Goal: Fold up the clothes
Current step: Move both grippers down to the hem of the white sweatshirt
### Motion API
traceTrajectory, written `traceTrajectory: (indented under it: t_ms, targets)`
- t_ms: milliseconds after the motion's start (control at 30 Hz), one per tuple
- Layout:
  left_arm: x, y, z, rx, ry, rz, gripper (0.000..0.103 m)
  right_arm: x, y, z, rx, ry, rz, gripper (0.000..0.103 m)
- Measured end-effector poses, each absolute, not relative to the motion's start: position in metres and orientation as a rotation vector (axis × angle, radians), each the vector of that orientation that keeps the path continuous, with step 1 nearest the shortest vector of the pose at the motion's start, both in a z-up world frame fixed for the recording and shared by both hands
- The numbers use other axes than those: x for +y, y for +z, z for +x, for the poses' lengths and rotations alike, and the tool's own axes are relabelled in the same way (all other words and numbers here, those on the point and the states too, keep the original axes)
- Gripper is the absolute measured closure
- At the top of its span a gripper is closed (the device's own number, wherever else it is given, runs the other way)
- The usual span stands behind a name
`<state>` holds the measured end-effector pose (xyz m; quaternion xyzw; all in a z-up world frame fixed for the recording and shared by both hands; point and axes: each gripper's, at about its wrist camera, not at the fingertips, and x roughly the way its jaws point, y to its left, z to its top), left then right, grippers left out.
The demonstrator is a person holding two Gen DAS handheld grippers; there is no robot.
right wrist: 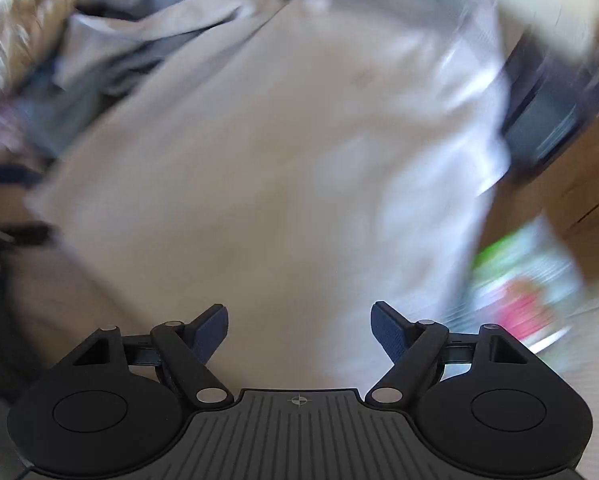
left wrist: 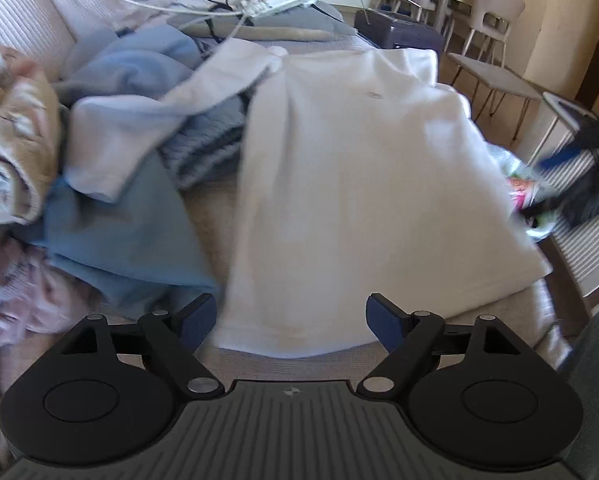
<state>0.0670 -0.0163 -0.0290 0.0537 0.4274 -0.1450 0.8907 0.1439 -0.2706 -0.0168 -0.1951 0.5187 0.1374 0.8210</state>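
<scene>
White shirt [left wrist: 351,184]: I see it flat, hem just ahead of left gripper [left wrist: 291,320].
Left gripper: spread, empty.
Right gripper [right wrist: 299,326]: spread over shirt.
Chest logo [left wrist: 375,95]: unreadable.

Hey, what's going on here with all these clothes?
Someone is folding laundry with a handheld gripper in each hand. A white shirt lies spread flat on the bed, one sleeve thrown out over a heap of blue clothes beside it. The left gripper and the right gripper are both open and empty, near the shirt's bottom hem. The right view is motion-blurred. No fold is visible on the shirt's body yet.
</scene>
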Motion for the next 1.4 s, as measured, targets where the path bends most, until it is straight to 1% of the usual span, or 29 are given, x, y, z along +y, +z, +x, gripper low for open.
traceTrajectory:
  t_ms: [167,300,533,767,967,1067,1200,1267,1400]
  targets:
    - [0.006,-0.019,0.064,0.881,-0.278,0.097,0.023,-0.293,0.038,0.142,0.992,0.359,-0.386,0.022]
    - [0.019,-0.015,0.057,0.868,-0.28,0.08,0.022,-0.288,0.047,0.123,0.914,0.468,-0.5,0.022]
    - [0.013,-0.009,0.049,0.854,-0.331,0.065,0.022,-0.284,0.04,0.081,0.868,0.558,-0.414,0.022]
    - [-0.006,-0.022,0.049,0.881,-0.384,0.037,0.022,-0.28,0.011,0.05,0.894,0.546,-0.184,0.022]
    - [-0.005,-0.031,0.037,0.856,-0.384,0.108,0.022,-0.281,-0.018,0.043,0.927,0.526,-0.052,0.022]
    - [0.008,-0.031,0.037,0.861,-0.386,0.048,0.022,-0.29,-0.025,0.042,0.954,0.482,-0.002,0.022]
    - [0.019,-0.033,0.038,0.866,-0.371,0.002,0.022,-0.312,-0.031,0.039,0.97,0.429,0.182,0.022]
    - [0.019,-0.036,0.04,0.872,-0.373,-0.006,0.022,-0.318,-0.035,0.037,0.972,0.385,0.226,0.022]
    - [0.017,-0.041,0.049,0.877,-0.368,-0.022,0.022,-0.325,-0.037,0.033,0.938,0.292,0.235,0.022]
